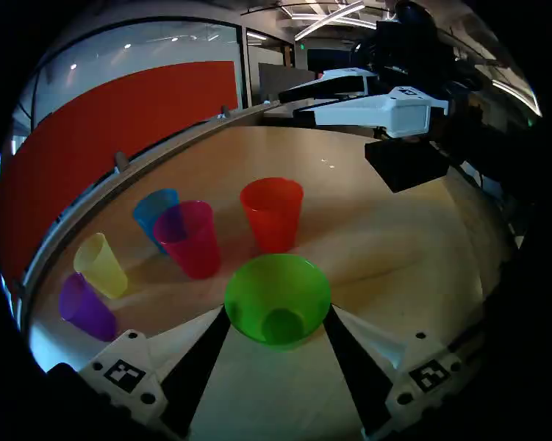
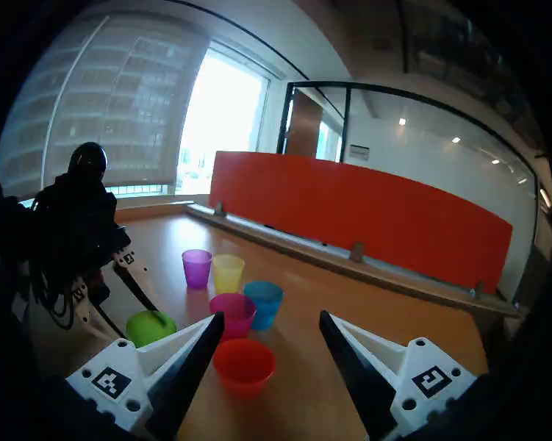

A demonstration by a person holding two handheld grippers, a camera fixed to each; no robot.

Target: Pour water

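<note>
You are holding the green cup (image 1: 278,298) between the jaws of the left gripper (image 1: 276,310). Both fingers are pressing on its sides and its mouth is opening toward the camera. I cannot tell whether any water is sitting in it.

Just beyond those jaws the red cup (image 1: 272,213) is standing upright on the table (image 1: 393,242). The pink cup (image 1: 190,239), blue cup (image 1: 155,209), yellow cup (image 1: 101,264) and purple cup (image 1: 87,306) are sitting off to the jaws' left.

Your right gripper (image 2: 270,316) is hovering with its jaws spread wide, holding nothing, and the red cup is lying just ahead of the gap between them.

So you are gripping one cup, but in my judgement the pour is not yet beginning. No cup is tipping over another and no water is showing anywhere, so the pouring itself is left to do.
</note>
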